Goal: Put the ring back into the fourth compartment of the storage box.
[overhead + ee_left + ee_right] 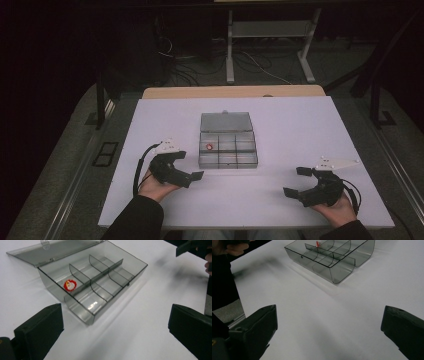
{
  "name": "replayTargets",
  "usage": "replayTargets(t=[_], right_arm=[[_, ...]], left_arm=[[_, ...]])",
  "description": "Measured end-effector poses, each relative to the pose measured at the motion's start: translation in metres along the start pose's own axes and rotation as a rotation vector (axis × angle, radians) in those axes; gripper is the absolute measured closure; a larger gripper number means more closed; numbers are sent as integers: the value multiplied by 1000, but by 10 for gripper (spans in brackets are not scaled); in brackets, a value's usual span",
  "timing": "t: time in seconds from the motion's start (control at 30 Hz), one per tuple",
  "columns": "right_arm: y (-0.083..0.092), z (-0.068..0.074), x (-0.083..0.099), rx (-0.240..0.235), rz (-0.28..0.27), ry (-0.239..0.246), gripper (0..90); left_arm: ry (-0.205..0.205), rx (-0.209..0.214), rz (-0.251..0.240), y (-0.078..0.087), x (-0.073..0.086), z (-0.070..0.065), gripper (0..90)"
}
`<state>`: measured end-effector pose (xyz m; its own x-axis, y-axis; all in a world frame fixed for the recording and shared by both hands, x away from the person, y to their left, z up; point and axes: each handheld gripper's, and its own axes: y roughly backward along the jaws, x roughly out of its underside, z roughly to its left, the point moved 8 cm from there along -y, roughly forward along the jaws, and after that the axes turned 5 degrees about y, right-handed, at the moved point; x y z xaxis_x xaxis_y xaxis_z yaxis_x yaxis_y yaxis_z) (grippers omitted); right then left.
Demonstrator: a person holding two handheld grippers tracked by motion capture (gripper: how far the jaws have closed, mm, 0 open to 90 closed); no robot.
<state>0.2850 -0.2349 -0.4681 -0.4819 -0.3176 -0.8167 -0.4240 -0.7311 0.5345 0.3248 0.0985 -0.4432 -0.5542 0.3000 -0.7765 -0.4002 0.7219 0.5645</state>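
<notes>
Near the bench's front edge, the left tool (191,171) at seven o'clock and the right tool (296,182) at five o'clock both gape wide, holding nothing. Between and beyond them sits the clear divided box (228,146), lid flung back, a small red-and-white cap (209,146) in its far-left compartment. Light plastic on a smooth bench (300,125) would likely skid or tip if one jaw nudges its wall, and the cap could slip from so wide a grip.
</notes>
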Motion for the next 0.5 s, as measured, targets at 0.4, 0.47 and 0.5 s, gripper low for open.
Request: replayTargets(t=[0.4,0.47,0.5], right_arm=[[-1,0,1,4,5,-4,1],[-1,0,1,4,4,-4,1],[-1,0,1,4,3,-4,1]], left_arm=[[32,-5,-46,7,29,3,0],[36,-7,-46,6,31,3,0],[39,-6,-46,6,32,4,0]])
